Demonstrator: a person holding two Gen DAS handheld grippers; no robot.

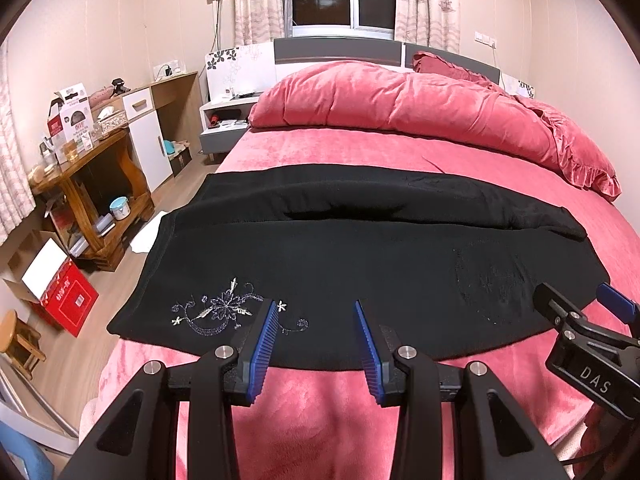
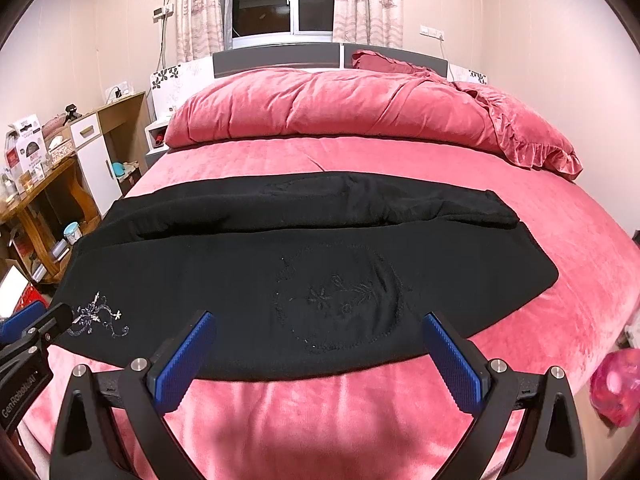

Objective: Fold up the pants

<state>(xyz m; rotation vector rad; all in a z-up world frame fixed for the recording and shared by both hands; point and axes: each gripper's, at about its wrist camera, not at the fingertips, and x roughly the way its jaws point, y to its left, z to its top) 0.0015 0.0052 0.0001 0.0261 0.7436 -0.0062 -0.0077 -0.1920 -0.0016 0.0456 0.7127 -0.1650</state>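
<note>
Black pants (image 1: 360,264) lie sideways across the pink bed (image 1: 320,408), with a long fold ridge on their far side. Silver flower embroidery (image 1: 224,312) marks the left end, and a dark stitched pocket pattern (image 2: 340,300) sits nearer the right. My left gripper (image 1: 316,306) hovers at the pants' near edge beside the flower, open with nothing between its blue pads (image 1: 266,344). My right gripper (image 2: 317,317) stands open wider over the near edge by the pocket pattern, also empty. Each gripper shows in the other's view: right gripper (image 1: 586,300), left gripper (image 2: 40,316).
A bunched pink duvet (image 1: 400,108) and a frilled pillow (image 1: 576,164) fill the head of the bed. On the left stand a wooden table (image 1: 92,184) with boxes, a white cabinet (image 1: 148,148), a red carton (image 1: 64,300) and a stool (image 1: 20,340). A pink object (image 2: 616,388) lies low right.
</note>
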